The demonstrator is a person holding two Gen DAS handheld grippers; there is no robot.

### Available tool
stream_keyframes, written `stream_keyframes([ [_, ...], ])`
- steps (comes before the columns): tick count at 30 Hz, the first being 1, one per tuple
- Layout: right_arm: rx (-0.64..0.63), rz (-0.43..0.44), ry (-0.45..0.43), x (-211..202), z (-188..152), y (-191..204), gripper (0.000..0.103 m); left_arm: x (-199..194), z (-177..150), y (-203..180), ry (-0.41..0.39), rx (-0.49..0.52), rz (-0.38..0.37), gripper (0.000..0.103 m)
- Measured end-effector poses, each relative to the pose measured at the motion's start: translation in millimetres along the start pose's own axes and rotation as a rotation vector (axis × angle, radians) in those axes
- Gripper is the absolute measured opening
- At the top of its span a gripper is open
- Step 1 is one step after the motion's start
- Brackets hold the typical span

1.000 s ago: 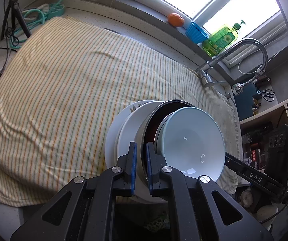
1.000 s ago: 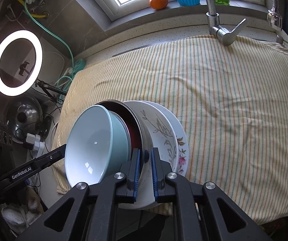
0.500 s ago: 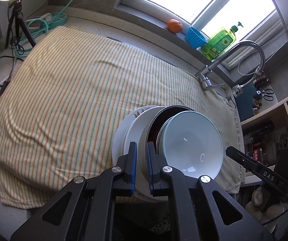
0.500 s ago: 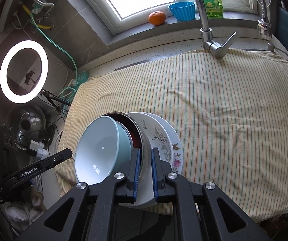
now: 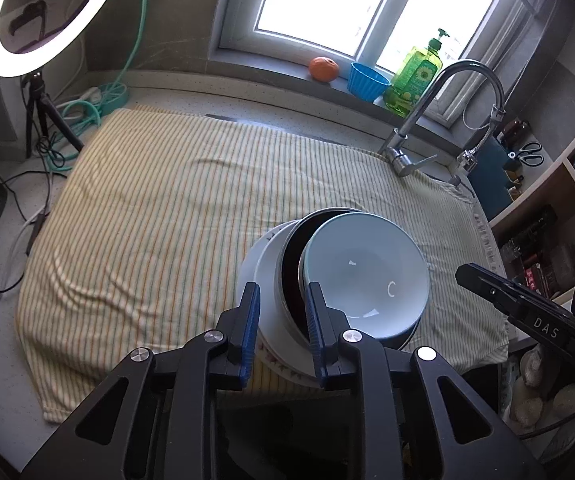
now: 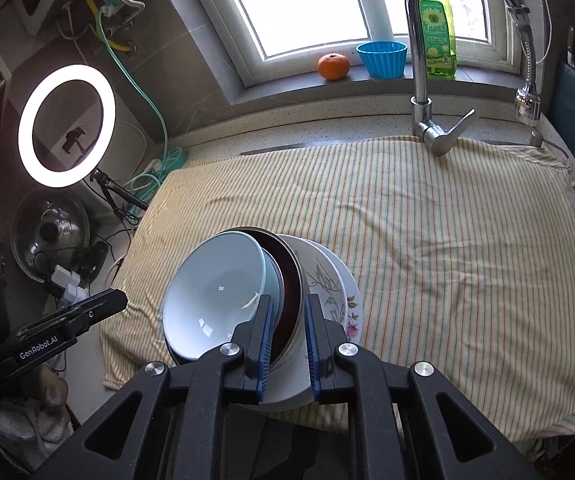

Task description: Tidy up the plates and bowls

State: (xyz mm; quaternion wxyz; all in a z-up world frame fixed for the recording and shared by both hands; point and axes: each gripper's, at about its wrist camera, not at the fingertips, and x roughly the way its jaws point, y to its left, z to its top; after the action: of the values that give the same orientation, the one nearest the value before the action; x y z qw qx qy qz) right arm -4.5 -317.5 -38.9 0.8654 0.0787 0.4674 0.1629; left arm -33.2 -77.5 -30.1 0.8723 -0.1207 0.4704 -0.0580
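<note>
A stack of dishes rests at the near edge of the striped cloth: a pale blue bowl [image 5: 367,280] inside a dark metal-rimmed bowl [image 5: 289,268], on white floral plates [image 5: 265,276]. My left gripper [image 5: 281,312] straddles the stack's rim with its jaws parted. In the right wrist view the blue bowl [image 6: 215,296], the dark bowl [image 6: 289,280] and the floral plates [image 6: 331,284] show from the other side. My right gripper [image 6: 289,320] also straddles the rim, jaws parted. Contact with the rim cannot be told.
The yellow striped cloth [image 5: 175,200] covers the counter. A faucet [image 6: 427,80] stands at the back. An orange [image 6: 333,66], a blue cup [image 6: 381,58] and a green soap bottle [image 6: 437,36] sit on the windowsill. A ring light [image 6: 67,126] and cables are left.
Both grippers' jaws have widened from a tight pinch on the stack's rim. Both cameras have pulled back and tilted up, showing more of the window. The stack sits lower on the cloth.
</note>
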Motion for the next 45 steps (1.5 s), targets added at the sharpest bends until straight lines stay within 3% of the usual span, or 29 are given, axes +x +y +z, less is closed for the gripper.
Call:
stream_keyframes([
  [1,-0.003,-0.003,-0.013,-3,0,1,0.024,-2,-1,-3,-0.005,0.009,0.006,0.031],
  [3,-0.007,-0.009,-0.038,-9,-1,3,0.035,-6,-3,-8,-0.020,0.027,0.015,0.052],
  [5,-0.010,-0.021,-0.058,-14,-2,5,0.040,-12,-4,-13,-0.045,0.050,0.031,0.060],
  [8,-0.026,-0.036,-0.091,-23,-6,9,0.054,-21,-4,-18,-0.078,0.080,0.056,0.068],
  [12,-0.082,-0.088,-0.122,-33,-12,18,0.058,-28,-7,-26,-0.100,0.109,0.072,0.076],
  [15,-0.104,-0.109,-0.151,-42,-18,23,0.067,-30,-12,-34,-0.107,0.143,0.086,0.076],
  [25,-0.059,-0.116,-0.155,-46,-21,20,0.071,-40,-11,-40,-0.136,0.161,0.093,0.079],
  [28,-0.053,-0.123,-0.159,-47,-22,19,0.077,-41,-11,-40,-0.139,0.157,0.088,0.079],
  [45,-0.035,-0.131,-0.153,-45,-20,18,0.079,-45,-12,-39,-0.146,0.155,0.087,0.079],
])
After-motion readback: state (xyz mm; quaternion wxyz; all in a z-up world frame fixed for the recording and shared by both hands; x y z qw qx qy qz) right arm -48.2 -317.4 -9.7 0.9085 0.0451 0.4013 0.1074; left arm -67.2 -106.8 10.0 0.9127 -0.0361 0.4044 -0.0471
